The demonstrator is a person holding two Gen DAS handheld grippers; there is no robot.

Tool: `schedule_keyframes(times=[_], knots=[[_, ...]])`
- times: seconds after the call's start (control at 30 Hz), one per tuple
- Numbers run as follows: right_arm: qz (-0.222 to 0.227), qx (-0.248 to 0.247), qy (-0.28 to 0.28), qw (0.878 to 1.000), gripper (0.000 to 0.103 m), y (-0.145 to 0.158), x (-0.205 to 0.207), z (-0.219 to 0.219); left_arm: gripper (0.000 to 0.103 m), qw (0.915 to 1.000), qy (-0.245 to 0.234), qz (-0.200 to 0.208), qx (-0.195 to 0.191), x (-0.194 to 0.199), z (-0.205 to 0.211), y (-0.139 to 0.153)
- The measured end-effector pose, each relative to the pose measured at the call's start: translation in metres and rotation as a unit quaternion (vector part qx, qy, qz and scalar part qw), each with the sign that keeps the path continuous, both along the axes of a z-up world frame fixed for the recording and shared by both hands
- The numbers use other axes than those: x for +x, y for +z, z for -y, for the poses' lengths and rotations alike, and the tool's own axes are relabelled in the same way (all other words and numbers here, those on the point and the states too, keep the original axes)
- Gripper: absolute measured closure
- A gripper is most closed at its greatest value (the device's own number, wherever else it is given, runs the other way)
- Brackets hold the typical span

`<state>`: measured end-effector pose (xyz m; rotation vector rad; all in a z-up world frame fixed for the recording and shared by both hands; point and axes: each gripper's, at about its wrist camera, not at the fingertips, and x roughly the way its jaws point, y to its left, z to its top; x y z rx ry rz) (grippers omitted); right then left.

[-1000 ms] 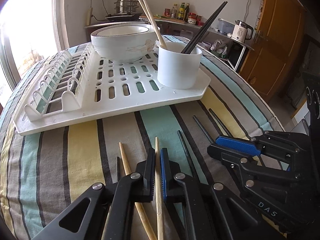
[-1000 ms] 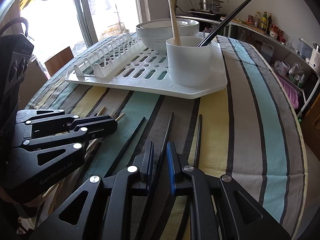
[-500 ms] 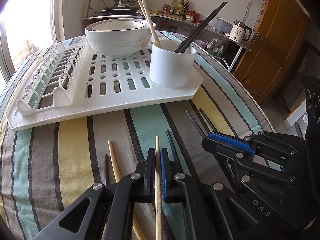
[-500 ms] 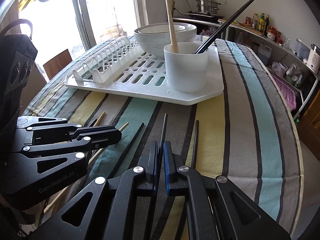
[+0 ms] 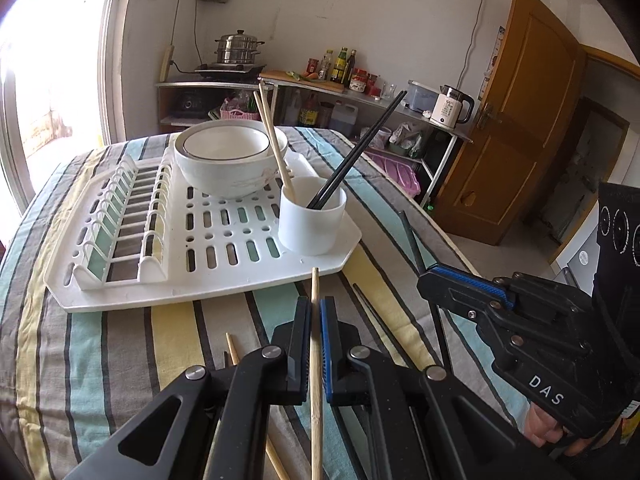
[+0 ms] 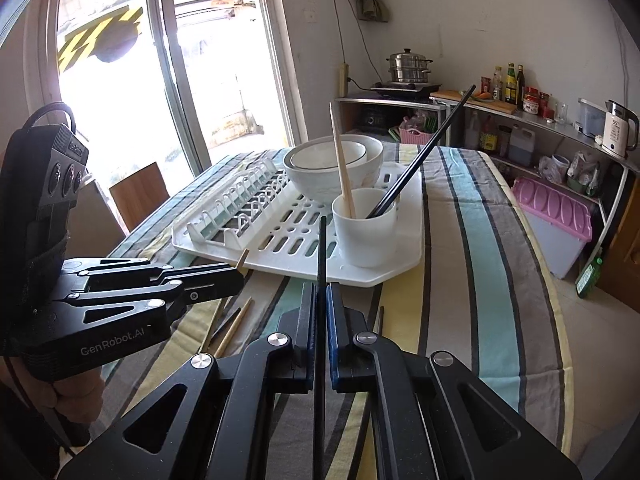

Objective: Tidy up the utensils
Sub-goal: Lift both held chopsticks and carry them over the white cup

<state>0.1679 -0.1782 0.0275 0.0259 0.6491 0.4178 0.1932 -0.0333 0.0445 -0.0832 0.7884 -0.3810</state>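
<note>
Chopsticks in both grips: the left gripper [image 5: 316,312] is clenched on a wooden chopstick [image 5: 315,344], the right gripper [image 6: 320,300] on a black chopstick [image 6: 321,264], above the striped tablecloth [image 6: 492,280]. Ahead, on the white drying rack [image 5: 208,280], stand a white cup [image 5: 311,220] already holding chopsticks and stacked bowls [image 5: 228,160]. More chopsticks [image 5: 372,320] lie on the cloth below.

A home kitchen: behind the striped-cloth table [image 5: 120,360] stands a metal counter shelf [image 6: 540,120] bearing a stacked steel steamer pot [image 5: 239,46], sauce bottles [image 5: 340,66] (several, mixed) and a white electric kettle [image 5: 454,106].
</note>
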Motion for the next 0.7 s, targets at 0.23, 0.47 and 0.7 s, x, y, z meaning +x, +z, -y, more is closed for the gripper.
schedule_keyframes(times=[0.23,0.47,0.7], knots=[[0.044,0.017,-0.006,0.999,0.098,0.029,-0.015,0.007,0.098,0.9988,-0.007,0.047,-0.008,-0.017,-0.006,0.041],[0.069,0.027,-0.011,0.997,0.098,0.044,-0.023,0.012,0.099,0.9974,-0.009,0.071,-0.009,-0.027,-0.010,0.060],[0.081,0.033,-0.017,0.996,0.098,0.052,-0.025,0.017,0.099,0.9963,-0.013,0.085,-0.004,-0.028,-0.011,0.070]])
